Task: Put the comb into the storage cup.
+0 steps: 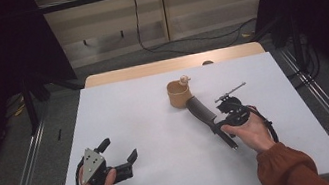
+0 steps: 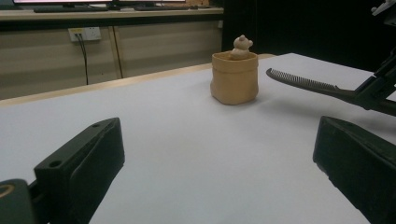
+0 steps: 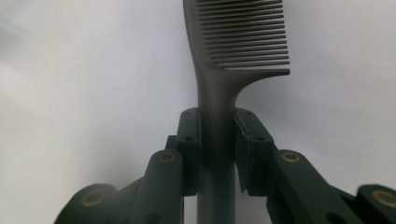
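A grey wide-toothed comb is clamped by its handle in my right gripper, teeth end pointing at a tan pot. A small cream bear figure pokes out of the pot's top. In the right gripper view both pads press on the comb handle, with the gripper shut on it. My left gripper rests low at the front left of the white table, jaws wide apart and nothing between them. The left gripper view faces the pot, the bear and the comb.
A strip of wooden tabletop borders the white surface at the back. Cables trail over the floor beyond it, and metal rails run along both sides of the table. The left gripper view has a wall socket on the far wall.
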The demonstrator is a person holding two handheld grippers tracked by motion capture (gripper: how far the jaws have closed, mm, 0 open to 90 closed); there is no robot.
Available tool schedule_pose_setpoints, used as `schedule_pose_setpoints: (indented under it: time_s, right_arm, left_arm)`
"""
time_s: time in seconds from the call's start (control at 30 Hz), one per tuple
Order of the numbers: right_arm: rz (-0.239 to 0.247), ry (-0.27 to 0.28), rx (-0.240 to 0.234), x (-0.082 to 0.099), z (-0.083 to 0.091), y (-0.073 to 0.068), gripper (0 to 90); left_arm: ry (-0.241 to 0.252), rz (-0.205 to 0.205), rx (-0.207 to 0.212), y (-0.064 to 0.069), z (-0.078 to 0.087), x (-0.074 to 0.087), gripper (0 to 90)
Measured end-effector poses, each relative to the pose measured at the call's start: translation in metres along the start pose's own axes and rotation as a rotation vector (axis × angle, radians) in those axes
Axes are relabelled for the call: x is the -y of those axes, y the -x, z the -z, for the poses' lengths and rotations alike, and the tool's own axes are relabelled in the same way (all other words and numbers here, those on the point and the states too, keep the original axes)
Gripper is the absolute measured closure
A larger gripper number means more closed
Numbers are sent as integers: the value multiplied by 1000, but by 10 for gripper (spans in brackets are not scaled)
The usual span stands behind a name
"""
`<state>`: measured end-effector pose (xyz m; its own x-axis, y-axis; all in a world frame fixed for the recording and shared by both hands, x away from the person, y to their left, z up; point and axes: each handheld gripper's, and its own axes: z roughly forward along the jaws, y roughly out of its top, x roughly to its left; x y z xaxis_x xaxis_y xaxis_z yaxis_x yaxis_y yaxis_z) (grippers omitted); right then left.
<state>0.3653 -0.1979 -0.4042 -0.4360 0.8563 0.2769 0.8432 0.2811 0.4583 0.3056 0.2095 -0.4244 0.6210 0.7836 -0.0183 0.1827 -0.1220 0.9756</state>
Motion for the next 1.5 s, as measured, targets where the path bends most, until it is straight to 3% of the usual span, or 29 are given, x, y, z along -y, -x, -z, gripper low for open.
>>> schedule_pose_setpoints:
  time_s: [0.3,0.53,0.9,1.1,1.37,1.5]
  right_arm:
    - [24,98,-24,6,8,-1,732]
    - [72,166,-42,13,8,-3,732]
    - [95,277,-72,15,13,-2,732]
    - [129,378,-43,15,15,-2,732]
    - [153,406,-37,16,15,-1,732]
    - [168,459,-26,15,18,-2,732]
  left_arm:
    - [1,-2,0,0,0,0,21]
    - [1,-3,0,0,0,0,22]
    - [2,-3,2,0,1,-1,22]
    - [2,-4,2,0,1,-1,21]
    - [0,-3,5,0,1,-1,21]
    - [1,-4,4,0,1,-1,21]
